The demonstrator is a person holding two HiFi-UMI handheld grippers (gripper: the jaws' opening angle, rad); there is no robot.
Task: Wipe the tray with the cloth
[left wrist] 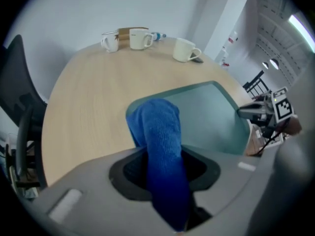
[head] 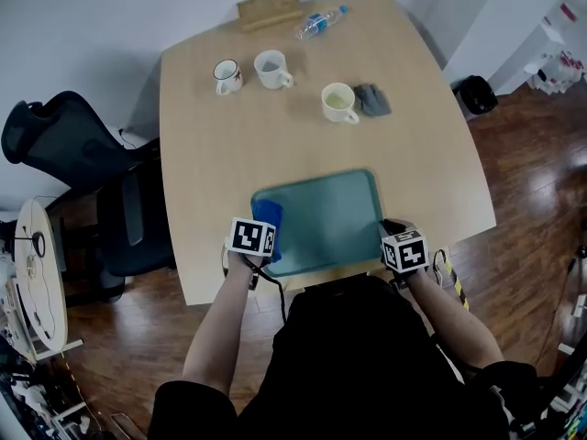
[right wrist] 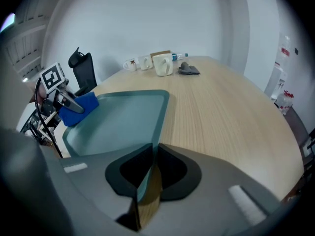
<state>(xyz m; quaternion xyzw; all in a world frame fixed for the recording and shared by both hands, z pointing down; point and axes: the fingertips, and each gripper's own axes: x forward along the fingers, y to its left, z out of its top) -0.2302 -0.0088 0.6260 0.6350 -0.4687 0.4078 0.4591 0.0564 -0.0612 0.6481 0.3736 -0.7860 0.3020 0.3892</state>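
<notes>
A teal rectangular plastic tray [head: 335,211] lies at the near edge of the light wooden worktop [head: 229,145], straight in front of the person. The left gripper [head: 260,229] is clamped on a folded blue terry cloth [left wrist: 160,146]. The fabric runs up between its pads and hangs out past the tips. The free end of the cloth rests on the tray's near left corner, just inside the rim.

The right gripper [right wrist: 147,177] has its jaws pressed together on the tray's near right rim, which shows as a thin edge pinched between the pads. That looks like a steadying grip.

Judging by this, the wiping is under way. The cloth is on the tray and the tray is braced, but the cloth covers only that one corner. The wide middle and far right of the tray look bare and evenly coloured, with no visible dirt or wet streaks. How much has already been wiped cannot be told. Sweeping the cloth across the rest of the surface seems to be what remains.

Well apart at the far side stand three pale ceramic mugs [head: 271,68], a crumpled grey rag [head: 371,99] and a clear plastic bottle [head: 321,21].
</notes>
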